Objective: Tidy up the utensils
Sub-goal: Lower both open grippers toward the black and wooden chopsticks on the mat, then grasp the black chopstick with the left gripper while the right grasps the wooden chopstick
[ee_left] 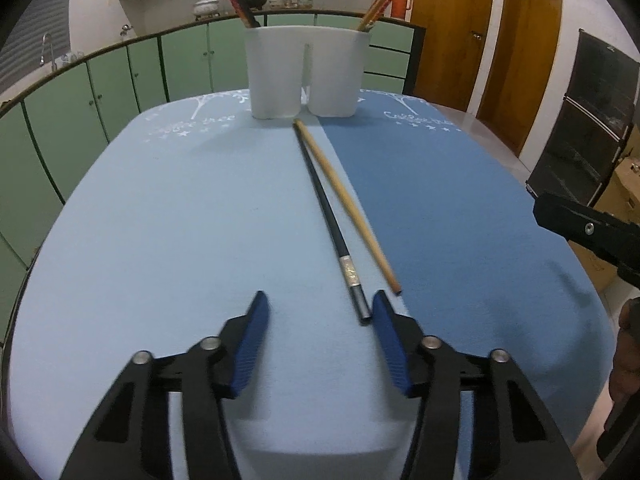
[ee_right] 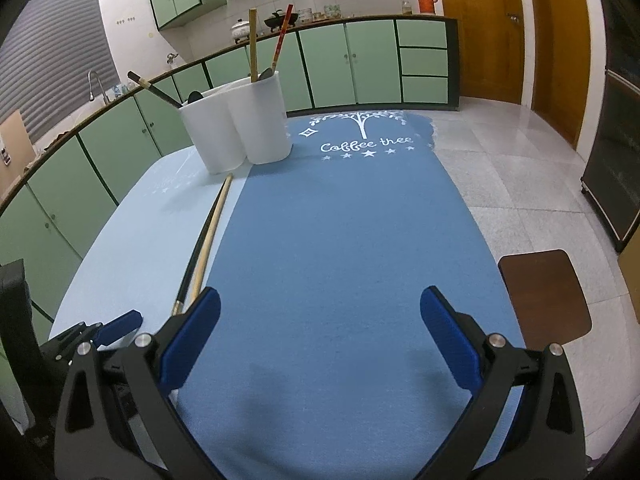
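Note:
A black chopstick with a silver band and a tan wooden chopstick lie side by side on the blue cloth, running away toward a white two-cup utensil holder at the far edge. The holder has several chopsticks in each cup. My left gripper is open just above the cloth; the black chopstick's near end lies against its right finger. In the right wrist view my right gripper is open and empty over the dark blue cloth; the two chopsticks lie to its left and the holder stands far left.
The table has a light blue cloth on the left and a dark blue cloth on the right. A brown stool seat stands right of the table. Green kitchen cabinets run behind. The left gripper shows at lower left.

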Motion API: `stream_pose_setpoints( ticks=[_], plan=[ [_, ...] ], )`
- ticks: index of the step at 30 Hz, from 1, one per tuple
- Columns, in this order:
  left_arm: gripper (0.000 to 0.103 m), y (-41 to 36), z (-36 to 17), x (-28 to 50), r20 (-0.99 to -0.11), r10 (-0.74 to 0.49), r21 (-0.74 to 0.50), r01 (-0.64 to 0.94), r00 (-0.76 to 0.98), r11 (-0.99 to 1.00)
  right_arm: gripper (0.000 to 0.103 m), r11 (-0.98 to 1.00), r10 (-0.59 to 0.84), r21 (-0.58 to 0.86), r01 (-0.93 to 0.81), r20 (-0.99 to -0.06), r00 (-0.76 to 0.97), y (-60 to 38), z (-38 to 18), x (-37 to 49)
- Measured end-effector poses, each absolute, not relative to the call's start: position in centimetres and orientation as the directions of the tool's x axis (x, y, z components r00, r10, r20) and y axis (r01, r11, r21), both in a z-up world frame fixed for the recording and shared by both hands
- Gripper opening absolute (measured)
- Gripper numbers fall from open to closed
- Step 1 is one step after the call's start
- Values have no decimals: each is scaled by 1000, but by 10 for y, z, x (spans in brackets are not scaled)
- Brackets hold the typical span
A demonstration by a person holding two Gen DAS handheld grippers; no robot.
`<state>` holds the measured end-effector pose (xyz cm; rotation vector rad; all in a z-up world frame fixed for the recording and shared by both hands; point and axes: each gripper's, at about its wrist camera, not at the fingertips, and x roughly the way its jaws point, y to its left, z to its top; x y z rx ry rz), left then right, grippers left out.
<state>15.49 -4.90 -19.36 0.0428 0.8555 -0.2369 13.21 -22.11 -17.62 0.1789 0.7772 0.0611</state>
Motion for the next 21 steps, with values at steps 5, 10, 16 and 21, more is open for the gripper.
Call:
stream_pose_setpoints(
  ticks=[5,10,16,21],
  plan=[
    [46,-30,-191,155,-751,-163,-55,185,640,981,97,984,135,178,-12,-698,703,-212,-181,130],
    [46,-27,-193,155,-744,-168,-64,182,646,981,96,983,144,180,-21,-703,697,-206,-184,131],
    [12,-36,-195,154,-732,-190,-64,211,655,975,95,983,144,181,-21,-706,693,-206,-185,131],
    [6,-35,-195,154,-726,-216,-87,224,653,971,83,981,163,194,-30,-720,675,-202,-190,132]
  ],
)
